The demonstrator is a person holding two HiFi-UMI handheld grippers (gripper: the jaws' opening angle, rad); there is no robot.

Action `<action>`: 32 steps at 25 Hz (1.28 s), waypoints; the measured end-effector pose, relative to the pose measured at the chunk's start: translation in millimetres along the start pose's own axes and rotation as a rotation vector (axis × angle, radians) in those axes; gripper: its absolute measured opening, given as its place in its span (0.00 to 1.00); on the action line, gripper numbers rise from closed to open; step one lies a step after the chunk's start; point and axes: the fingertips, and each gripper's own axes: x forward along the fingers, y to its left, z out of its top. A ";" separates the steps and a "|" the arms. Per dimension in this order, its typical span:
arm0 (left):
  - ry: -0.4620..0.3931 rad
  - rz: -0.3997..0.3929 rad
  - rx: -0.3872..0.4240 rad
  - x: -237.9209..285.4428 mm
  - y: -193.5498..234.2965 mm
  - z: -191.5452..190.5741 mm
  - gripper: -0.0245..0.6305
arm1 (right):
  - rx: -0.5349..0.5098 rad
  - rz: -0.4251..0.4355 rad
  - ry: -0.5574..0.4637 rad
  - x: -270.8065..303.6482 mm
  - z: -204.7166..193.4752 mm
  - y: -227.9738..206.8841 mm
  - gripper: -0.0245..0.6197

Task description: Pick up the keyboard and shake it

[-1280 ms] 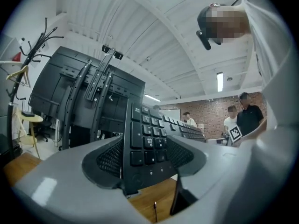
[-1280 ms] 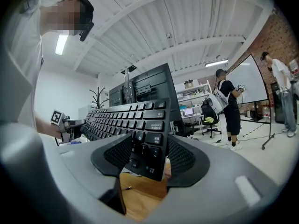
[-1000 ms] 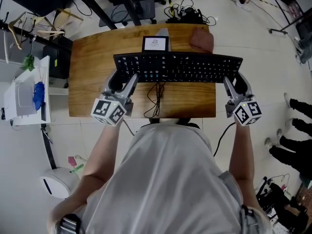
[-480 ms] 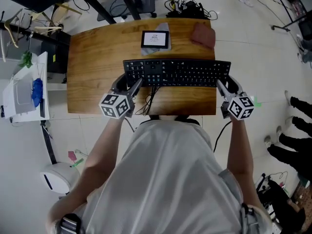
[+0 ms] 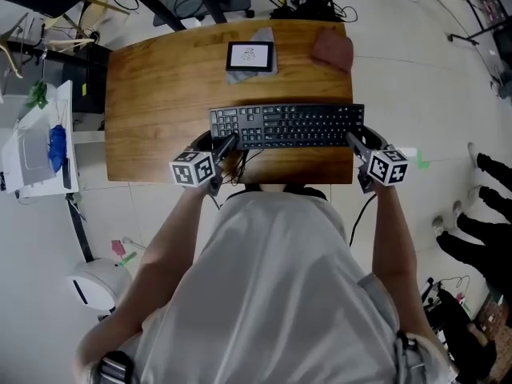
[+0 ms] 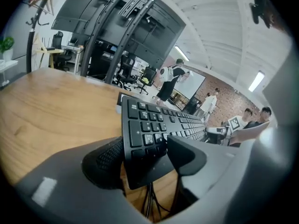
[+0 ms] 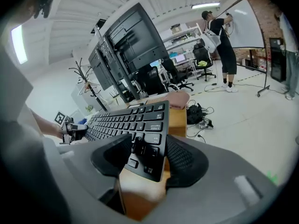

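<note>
A black keyboard (image 5: 288, 125) stretches left to right over the wooden table's (image 5: 152, 94) near half. My left gripper (image 5: 226, 144) is shut on its left end, and my right gripper (image 5: 357, 141) is shut on its right end. In the left gripper view the keyboard (image 6: 154, 125) is pinched edge-on between the ribbed pads of the left gripper (image 6: 145, 155), its keys facing right. The right gripper view shows the right gripper (image 7: 147, 155) clamping the corner of the keyboard (image 7: 126, 120). The keyboard's cable (image 5: 240, 162) dangles below it.
A small screen (image 5: 250, 56) lies on a cloth at the table's far side, with a reddish pad (image 5: 332, 48) to its right. A white cart (image 5: 40, 146) stands left of the table. Cables lie on the floor beyond, and people stand in the room.
The keyboard, held at both ends, has dropped away from the head camera towards the table. It looks smaller now, and both grippers have moved down and inward with it.
</note>
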 end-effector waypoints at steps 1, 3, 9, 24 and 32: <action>0.020 0.005 -0.013 0.9 3.1 -6.0 0.47 | 0.006 0.002 0.021 3.4 -6.5 -0.5 0.39; 0.054 0.019 -0.034 0.5 10.2 -17.0 0.47 | 0.015 0.004 0.060 10.1 -18.3 0.9 0.39; 0.119 0.051 -0.088 -17.5 32.8 -40.3 0.47 | 0.006 0.034 0.139 24.2 -40.1 21.3 0.40; 0.320 0.075 -0.266 -15.9 62.2 -94.4 0.47 | 0.013 0.002 0.290 49.9 -72.5 25.5 0.42; 0.389 0.080 -0.251 -5.2 65.0 -101.2 0.47 | 0.047 -0.049 0.358 50.3 -100.8 17.3 0.43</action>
